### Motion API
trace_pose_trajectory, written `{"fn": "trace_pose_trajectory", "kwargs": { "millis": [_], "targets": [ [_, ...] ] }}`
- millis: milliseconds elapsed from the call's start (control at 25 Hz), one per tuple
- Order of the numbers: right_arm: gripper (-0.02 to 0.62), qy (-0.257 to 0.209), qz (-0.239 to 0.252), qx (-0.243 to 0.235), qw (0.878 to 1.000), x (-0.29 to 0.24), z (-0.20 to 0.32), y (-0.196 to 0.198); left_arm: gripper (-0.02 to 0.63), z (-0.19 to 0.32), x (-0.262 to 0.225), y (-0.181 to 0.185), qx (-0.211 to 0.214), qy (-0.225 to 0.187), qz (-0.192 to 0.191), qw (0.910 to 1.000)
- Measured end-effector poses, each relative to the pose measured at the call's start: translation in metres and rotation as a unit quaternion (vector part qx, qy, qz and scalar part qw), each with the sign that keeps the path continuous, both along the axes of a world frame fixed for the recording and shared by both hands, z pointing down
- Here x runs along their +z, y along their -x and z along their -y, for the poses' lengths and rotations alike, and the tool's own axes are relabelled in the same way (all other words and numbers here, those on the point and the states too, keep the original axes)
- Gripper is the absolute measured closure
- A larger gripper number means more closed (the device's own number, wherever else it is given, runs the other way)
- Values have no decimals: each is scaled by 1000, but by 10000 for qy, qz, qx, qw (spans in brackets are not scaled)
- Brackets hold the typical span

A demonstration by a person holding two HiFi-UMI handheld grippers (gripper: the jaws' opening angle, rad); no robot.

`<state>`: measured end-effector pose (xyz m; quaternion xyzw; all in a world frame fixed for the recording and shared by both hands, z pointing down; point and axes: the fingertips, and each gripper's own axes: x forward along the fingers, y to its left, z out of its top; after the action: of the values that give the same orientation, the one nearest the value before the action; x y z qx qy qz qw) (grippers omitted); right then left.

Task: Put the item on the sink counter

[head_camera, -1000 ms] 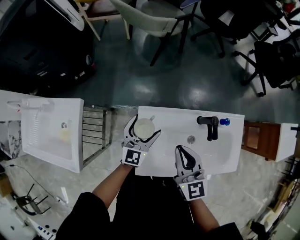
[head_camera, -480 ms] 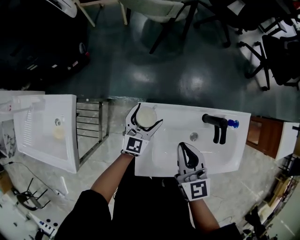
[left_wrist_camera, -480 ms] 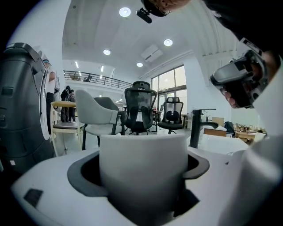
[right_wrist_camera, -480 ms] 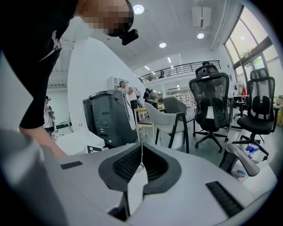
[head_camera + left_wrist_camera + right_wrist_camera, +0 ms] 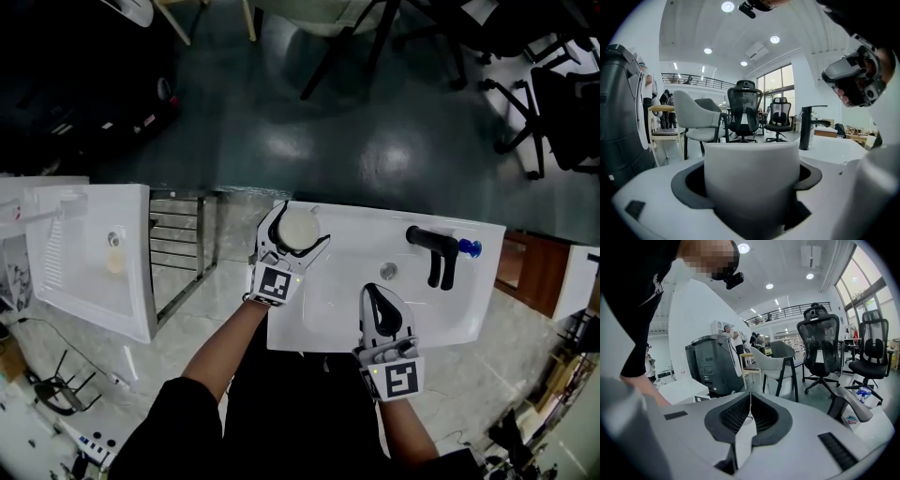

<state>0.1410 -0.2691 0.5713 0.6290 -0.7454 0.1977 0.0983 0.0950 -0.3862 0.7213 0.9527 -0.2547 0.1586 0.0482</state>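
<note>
Left claw [image 5: 300,232] pinches the white cup [image 5: 750,183] upright at centre frame, over the upper-left corner of the sink counter [image 5: 361,232]; likely only a straight lowering remains; right claw [image 5: 376,291] pressed together, empty, lower right.

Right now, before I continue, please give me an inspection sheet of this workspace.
Surface: white sink counter, basin bare.
Job's things: white cup at the counter's far left corner; whether it rests there, cannot tell.
Clutter: black faucet; blue-capped bottle beside it.
Grippers: left gripper shut on the cup; right gripper shut, empty, over the basin's near edge.
Cables: thin cable on the floor, left.
Surroundings: second sink, metal rack, office chairs.
</note>
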Motion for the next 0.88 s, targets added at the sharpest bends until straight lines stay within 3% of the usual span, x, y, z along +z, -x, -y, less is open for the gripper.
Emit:
{"fn": "trace_pose_trajectory", "kwargs": {
  "millis": [280,560,880],
  "targets": [
    [563,-144,151,40,9998,-5,-8,-4,141,0,7,-1,-36,314,45,9995],
    [562,-311,469,-60,9984,-10,-26,-4,140,-8,21,4,102,385,537,9978],
    [563,-390,339,-94,9986,-17,-40,-7,140,-13,34,12,-275,526,942,9938]
  ]
}}
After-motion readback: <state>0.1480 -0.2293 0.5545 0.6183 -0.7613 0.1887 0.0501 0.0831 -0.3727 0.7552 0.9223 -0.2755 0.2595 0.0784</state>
